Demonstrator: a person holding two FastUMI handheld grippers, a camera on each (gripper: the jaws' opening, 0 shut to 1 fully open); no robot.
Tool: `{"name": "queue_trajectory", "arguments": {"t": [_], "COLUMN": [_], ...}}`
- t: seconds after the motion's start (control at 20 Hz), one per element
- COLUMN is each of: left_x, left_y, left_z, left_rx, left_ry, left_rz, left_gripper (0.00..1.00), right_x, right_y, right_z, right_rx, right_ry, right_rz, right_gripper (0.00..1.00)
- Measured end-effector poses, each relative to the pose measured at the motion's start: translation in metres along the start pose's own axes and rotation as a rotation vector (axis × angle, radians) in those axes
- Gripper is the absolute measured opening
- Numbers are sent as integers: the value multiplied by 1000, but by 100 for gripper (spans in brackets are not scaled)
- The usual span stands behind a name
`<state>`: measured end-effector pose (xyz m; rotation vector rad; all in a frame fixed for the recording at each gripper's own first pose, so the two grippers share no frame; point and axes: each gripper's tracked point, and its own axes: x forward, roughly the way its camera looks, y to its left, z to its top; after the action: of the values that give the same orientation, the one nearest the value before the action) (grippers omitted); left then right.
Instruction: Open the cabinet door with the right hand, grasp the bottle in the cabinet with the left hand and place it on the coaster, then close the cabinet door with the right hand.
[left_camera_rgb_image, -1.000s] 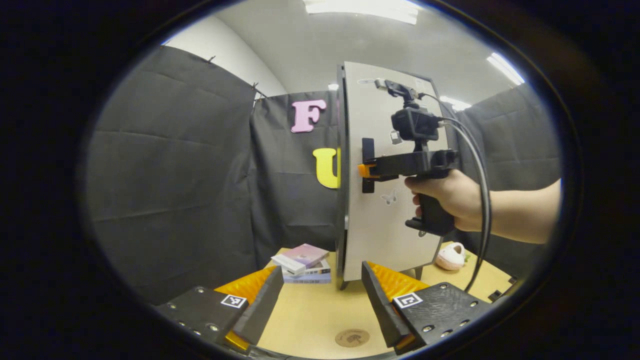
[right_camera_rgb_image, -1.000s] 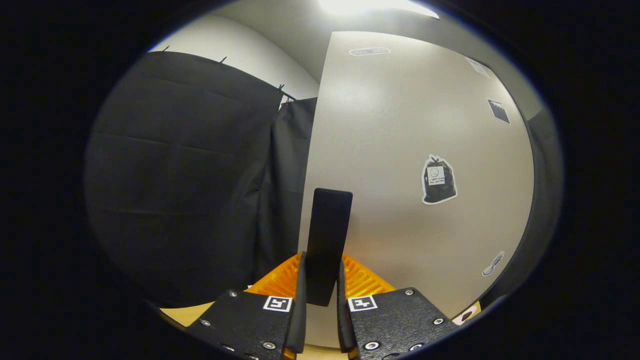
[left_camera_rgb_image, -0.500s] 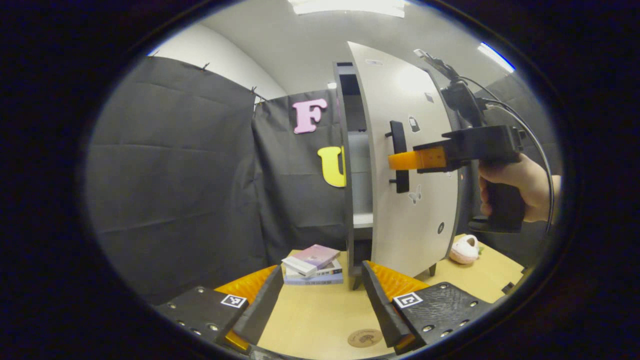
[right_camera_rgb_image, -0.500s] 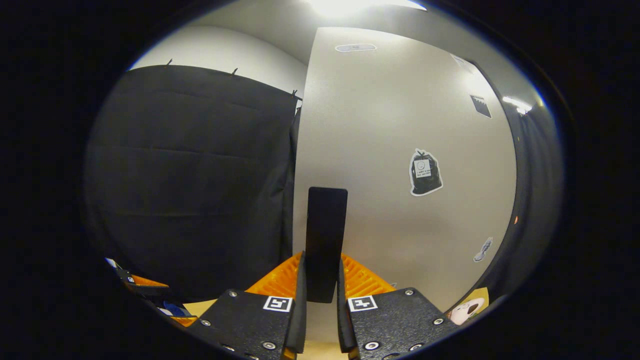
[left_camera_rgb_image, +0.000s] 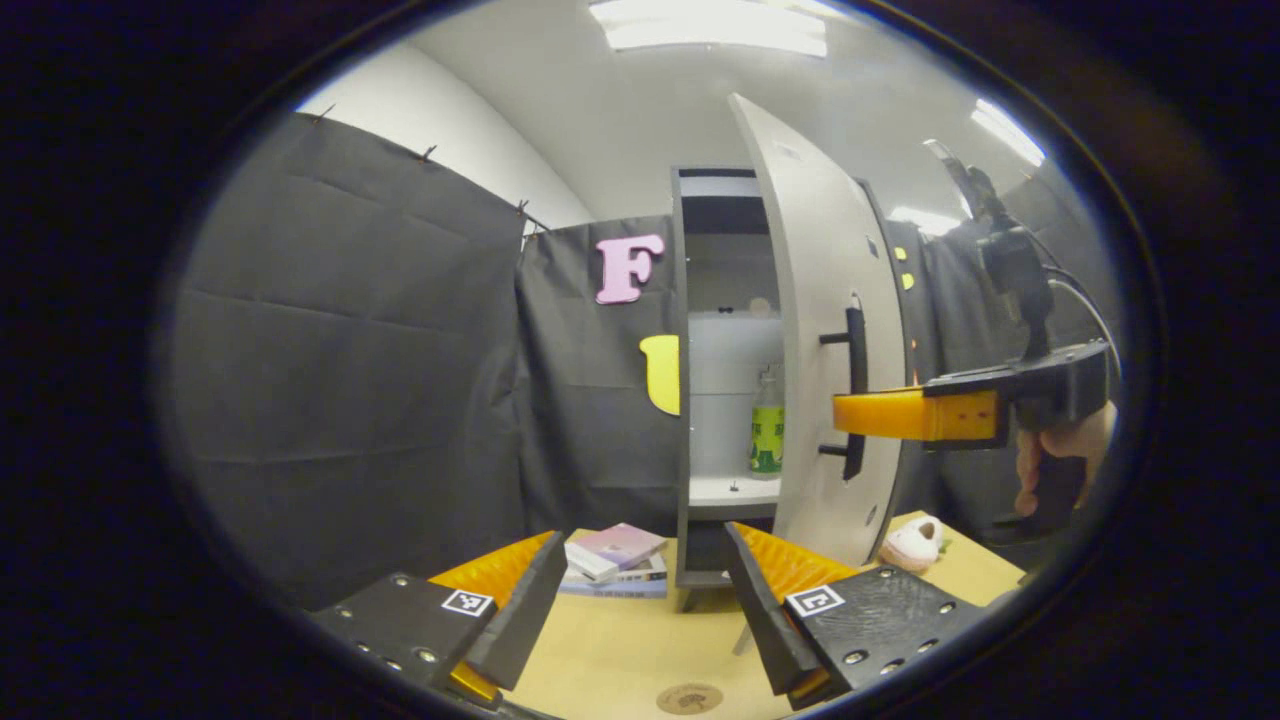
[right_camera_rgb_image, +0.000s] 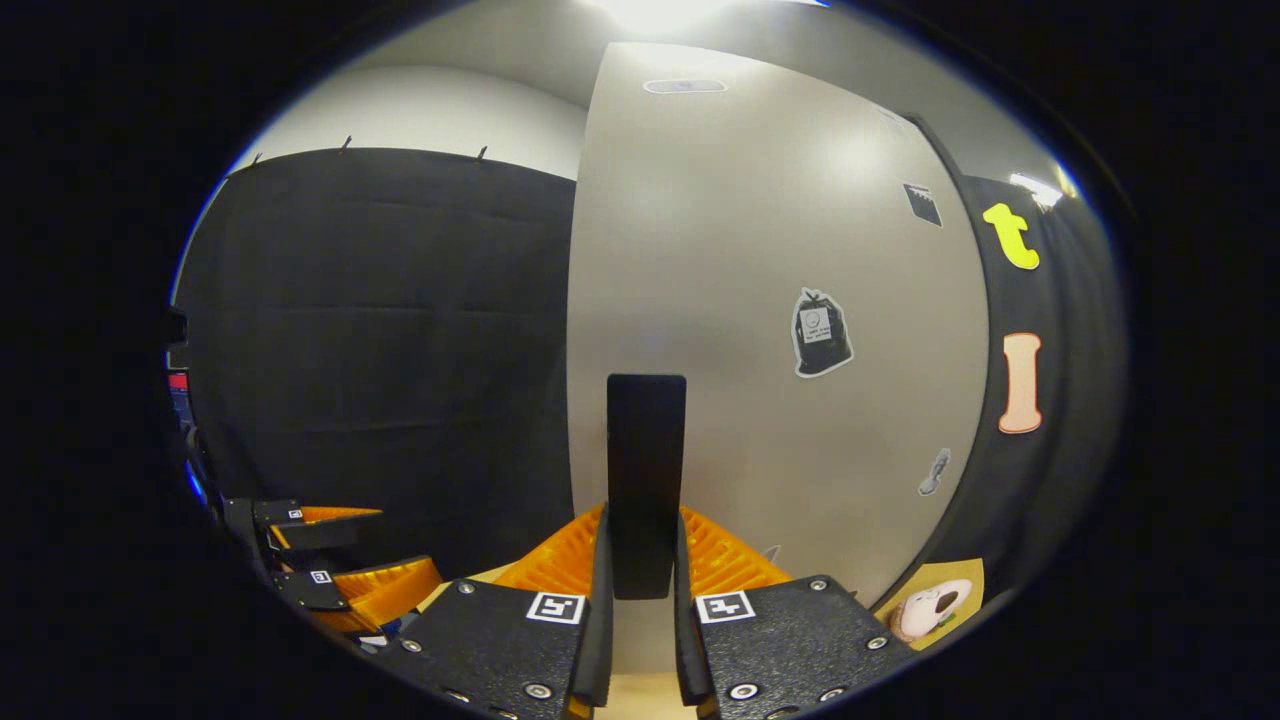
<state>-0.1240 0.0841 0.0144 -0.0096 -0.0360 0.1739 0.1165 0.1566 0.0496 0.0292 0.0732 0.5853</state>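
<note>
One bottle (left_camera_rgb_image: 767, 428) with a green label stands upright on a shelf (left_camera_rgb_image: 733, 490) inside the cabinet (left_camera_rgb_image: 722, 370), near the shelf's right side, well apart from the round coaster (left_camera_rgb_image: 689, 697) that lies on the desk (left_camera_rgb_image: 620, 645) at its near edge. The cabinet door (left_camera_rgb_image: 825, 330) is swung partly open, its black handle (left_camera_rgb_image: 853, 392) facing outward. In the right gripper view, the right hand-held gripper (right_camera_rgb_image: 640, 560) is clenched on that handle (right_camera_rgb_image: 645, 480), both fingers pressing its sides; the door (right_camera_rgb_image: 760, 330) carries small stickers. In the left gripper view the same right hand-held gripper (left_camera_rgb_image: 850, 412) reaches to the handle from the right, with the hand (left_camera_rgb_image: 1060, 465) that holds it behind. The left hand-held gripper (left_camera_rgb_image: 640, 590) hangs above the near part of the desk, released, its fingers wide apart and grasping nothing; in the right gripper view it (right_camera_rgb_image: 340, 560) shows at the lower left. A stack of books (left_camera_rgb_image: 615, 560) lies on the desk just left of the cabinet's foot, and a small pale plush toy (left_camera_rgb_image: 908, 541) lies near the desk's right edge, beyond the door.
</note>
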Motion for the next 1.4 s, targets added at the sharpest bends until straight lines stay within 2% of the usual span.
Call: {"name": "queue_trajectory", "arguments": {"t": [0.2,0.45,0.6,0.7,0.95,1.05,1.15,1.2,1.4], "left_x": [3,3,1,1,-6,-9,-9,-8,1], "left_y": [-13,-41,-64,-83,-128,-143,-157,-165,-196], "left_z": [4,17,19,17,14,13,14,13,2], "left_rx": [-36,-64,-59,-54,-44,-38,-31,-29,-27], "left_ry": [11,-2,-2,12,25,38,37,38,60], "left_rz": [6,-21,-49,-73,-132,-148,-160,-172,-243], "left_gripper": [90,91,90,90,90,90,90,90,91], "right_x": [-16,-36,-42,-47,-64,-65,-70,-74,-76], "right_y": [-13,-26,-33,-40,-60,-72,-81,-87,-92], "right_z": [-2,-4,-9,-23,-15,-11,-7,-7,-12], "right_rx": [6,45,50,18,8,-10,-15,-20,1], "right_ry": [7,20,20,70,43,24,1,-9,-10], "right_rz": [-14,-86,-139,-180,-248,-297,-346,-371,-406], "right_gripper": [26,26,25,25,25,25,27,32,33]}}
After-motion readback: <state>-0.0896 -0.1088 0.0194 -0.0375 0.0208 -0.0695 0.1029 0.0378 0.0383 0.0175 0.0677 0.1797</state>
